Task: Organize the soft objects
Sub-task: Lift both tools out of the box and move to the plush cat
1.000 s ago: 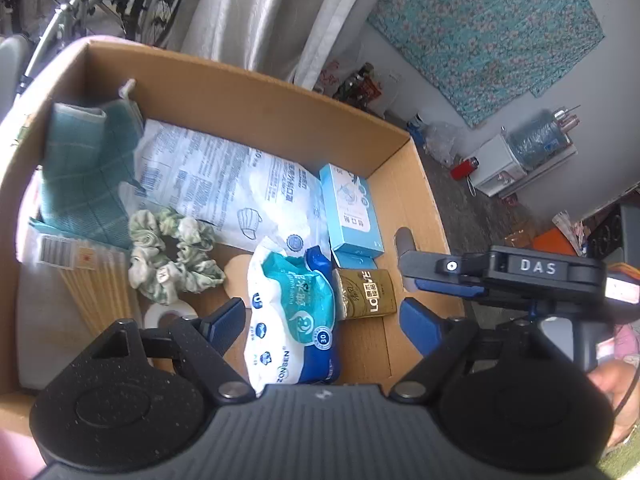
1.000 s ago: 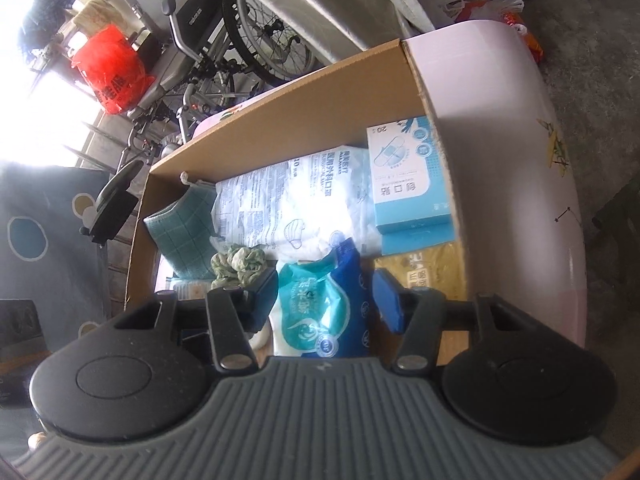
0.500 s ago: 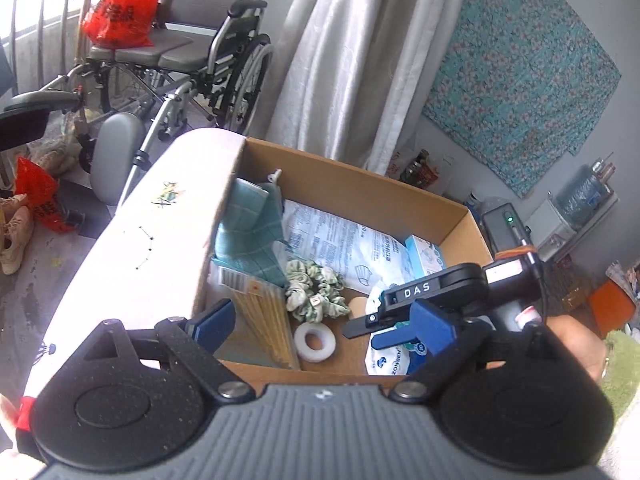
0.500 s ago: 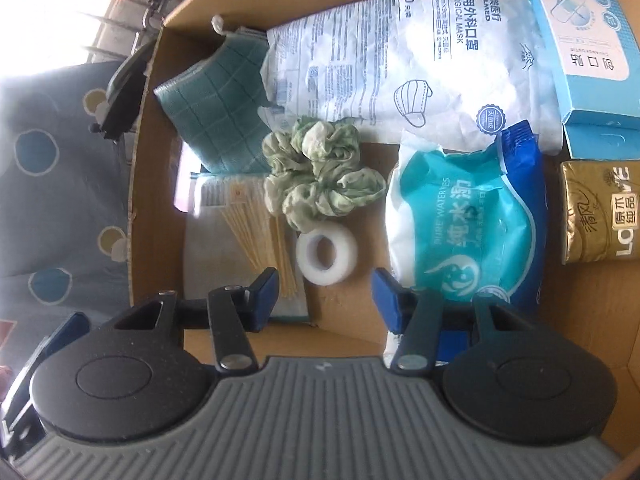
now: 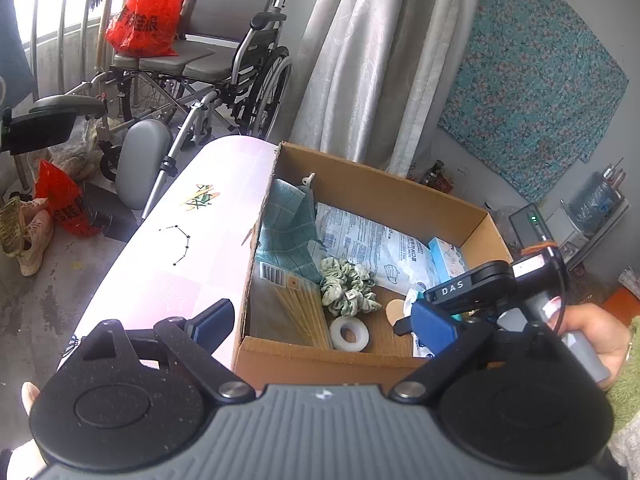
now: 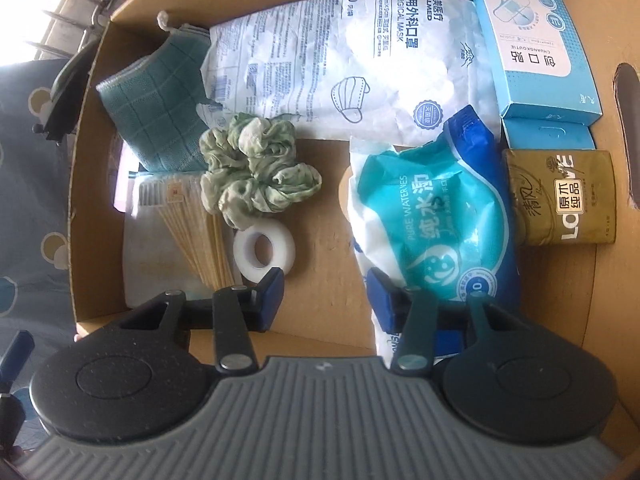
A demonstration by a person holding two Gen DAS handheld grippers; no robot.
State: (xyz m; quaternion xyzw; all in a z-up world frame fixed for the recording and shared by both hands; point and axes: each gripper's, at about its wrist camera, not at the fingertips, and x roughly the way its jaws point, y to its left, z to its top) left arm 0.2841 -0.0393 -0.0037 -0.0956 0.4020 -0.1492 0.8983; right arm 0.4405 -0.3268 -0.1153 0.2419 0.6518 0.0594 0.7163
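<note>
**Both grippers empty over the cardboard box**

The right gripper hangs over the near part of the cardboard box, jaws half apart with nothing between them. The wet-wipe pack lies by its right finger, long axis running away from the tool. The green scrunchie and tape roll sit ahead of its left finger. The left gripper, jaws having just been opening, stands wide and empty astride the box's near left corner.
</note>
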